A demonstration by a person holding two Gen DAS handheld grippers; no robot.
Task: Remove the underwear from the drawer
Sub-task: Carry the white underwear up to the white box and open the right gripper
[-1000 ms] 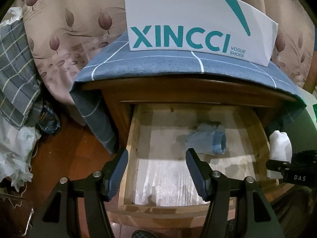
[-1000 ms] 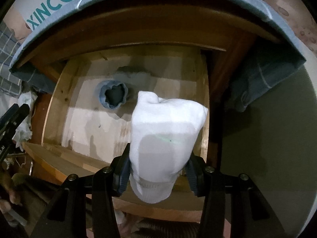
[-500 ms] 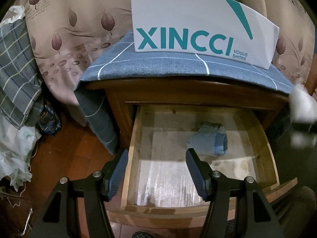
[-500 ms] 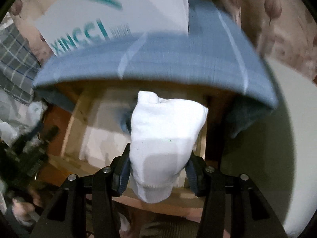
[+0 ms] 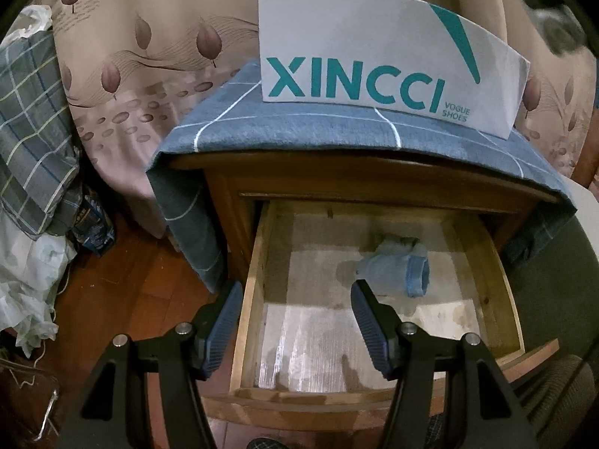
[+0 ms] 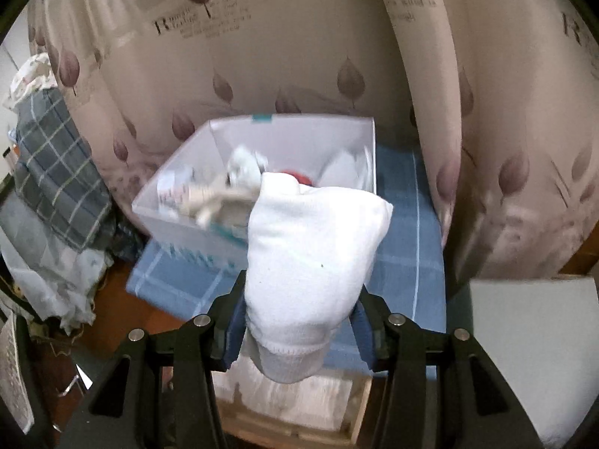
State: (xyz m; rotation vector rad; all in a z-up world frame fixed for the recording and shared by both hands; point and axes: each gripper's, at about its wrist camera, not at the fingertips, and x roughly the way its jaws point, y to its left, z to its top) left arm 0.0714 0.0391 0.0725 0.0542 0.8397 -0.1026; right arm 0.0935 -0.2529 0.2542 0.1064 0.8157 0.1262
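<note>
My right gripper (image 6: 297,321) is pinching a rolled white garment (image 6: 312,258) between both pads, its hemmed end hanging down toward the camera and its rounded end standing up and away, so the long axis runs along the fingers, tilted slightly right. I judge the step is carrying it to the white paper bag (image 6: 262,172) on the blue checked cloth (image 6: 408,232); to do that well I should keep the grip firm, clear the bag's near rim before lowering, and let go only once the bundle is over the opening (the bag already holds other soft items, blurred). My left gripper (image 5: 295,320) hangs spread and empty over the front left of the open drawer (image 5: 252,284). Farther in, a light blue rolled garment (image 5: 393,271) lies on the drawer floor toward the right, its long axis roughly across the drawer, the darker banded open end pointing right.
</note>
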